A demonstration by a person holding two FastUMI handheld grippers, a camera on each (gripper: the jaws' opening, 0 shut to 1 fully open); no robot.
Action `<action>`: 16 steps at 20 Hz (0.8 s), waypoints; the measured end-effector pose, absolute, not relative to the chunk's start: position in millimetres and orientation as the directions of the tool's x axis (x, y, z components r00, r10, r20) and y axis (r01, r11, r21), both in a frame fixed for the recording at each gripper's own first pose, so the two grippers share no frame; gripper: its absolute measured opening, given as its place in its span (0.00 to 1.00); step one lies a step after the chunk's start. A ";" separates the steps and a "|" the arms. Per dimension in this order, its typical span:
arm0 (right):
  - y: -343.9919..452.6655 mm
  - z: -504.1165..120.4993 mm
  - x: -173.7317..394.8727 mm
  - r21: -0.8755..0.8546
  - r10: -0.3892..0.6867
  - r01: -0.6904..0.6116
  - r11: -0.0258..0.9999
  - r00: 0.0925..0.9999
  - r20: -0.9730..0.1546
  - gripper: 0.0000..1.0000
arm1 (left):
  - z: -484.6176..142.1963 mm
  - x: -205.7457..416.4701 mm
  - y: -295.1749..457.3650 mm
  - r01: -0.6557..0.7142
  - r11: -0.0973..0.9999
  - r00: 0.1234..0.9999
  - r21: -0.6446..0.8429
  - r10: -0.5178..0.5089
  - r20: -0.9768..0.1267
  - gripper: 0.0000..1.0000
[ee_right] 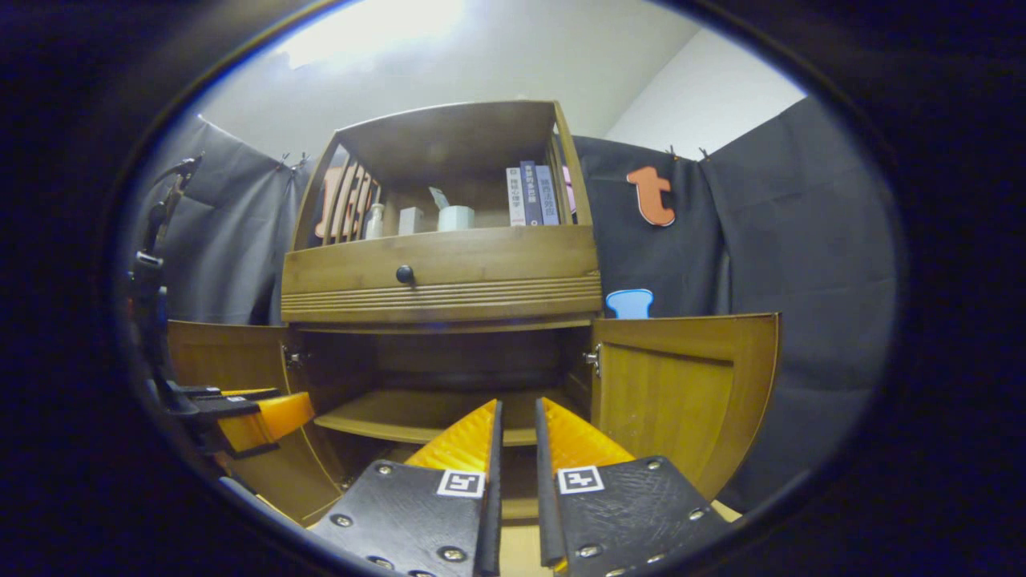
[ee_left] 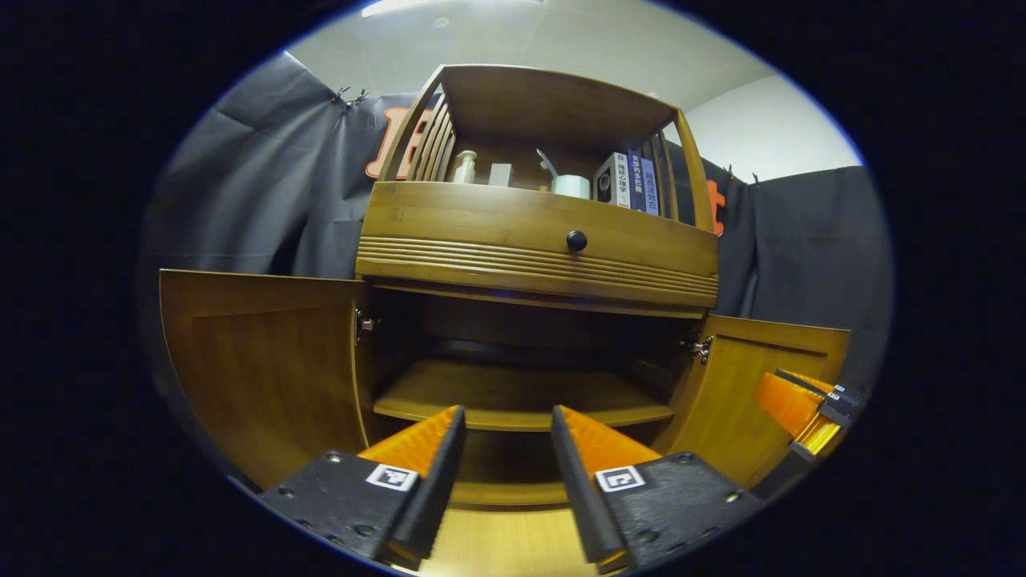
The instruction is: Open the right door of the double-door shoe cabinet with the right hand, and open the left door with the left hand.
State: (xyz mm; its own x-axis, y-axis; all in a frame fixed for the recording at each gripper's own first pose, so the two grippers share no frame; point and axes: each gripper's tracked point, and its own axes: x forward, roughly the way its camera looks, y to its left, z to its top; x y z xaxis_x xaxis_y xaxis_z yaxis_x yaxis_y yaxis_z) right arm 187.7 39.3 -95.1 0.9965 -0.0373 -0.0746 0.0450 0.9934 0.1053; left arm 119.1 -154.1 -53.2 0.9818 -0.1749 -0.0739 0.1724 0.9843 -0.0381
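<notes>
Both doors of the shoe cabinet [ee_left: 537, 232] stand swung wide, so the dark lower compartment is exposed. In the left gripper view the left door [ee_left: 264, 361] opens far to the left and the right door [ee_left: 753, 393] is seen at a slant, its lower edge cut off by the rim of the picture. In the right gripper view the right door [ee_right: 681, 393] shows almost flat on, while the left door [ee_right: 232, 353] is partly hidden behind the other tool.

The left gripper [ee_left: 506, 449] is released: its fingers stand clearly apart with nothing between them, pointing at the inner shelf [ee_left: 521, 397]. It appears also at the left edge of the right gripper view [ee_right: 240, 413], where its jaws are hard to read. The right gripper [ee_right: 517, 449] has its fingers nearly together, a narrow gap remaining, and it grasps nothing. Its tip shows at the far right of the left gripper view [ee_left: 809, 401], near the right door; whether it touches the door I cannot tell.

Deep inside, the back of the compartment is too dark to make out. Above the drawer with a round black knob [ee_left: 576, 240], the open top shelf holds a small bottle [ee_left: 464, 167], a white cup [ee_left: 571, 186] and several books [ee_left: 633, 181].
</notes>
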 end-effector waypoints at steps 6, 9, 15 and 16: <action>39.1 -92.1 186.1 0.106 -0.041 0.048 0.993 0.997 -0.063 0.31 | -46.2 115.4 -152.5 0.164 0.986 0.985 -0.044 -0.166 -0.053 0.90; 41.5 -90.9 185.3 0.118 -0.037 0.044 0.992 0.997 -0.062 0.36 | -42.4 114.8 -146.3 0.147 0.988 0.988 -0.044 -0.149 -0.037 0.90; 59.3 -92.3 180.7 0.158 0.042 -0.030 0.987 0.996 -0.073 0.96 | -20.2 111.1 -139.7 0.127 0.990 0.991 -0.055 -0.123 0.056 0.92; 62.5 -89.1 181.2 0.163 0.051 -0.041 0.986 0.997 -0.060 1.00 | -19.6 110.3 -137.7 0.123 0.991 0.991 -0.046 -0.120 0.058 0.92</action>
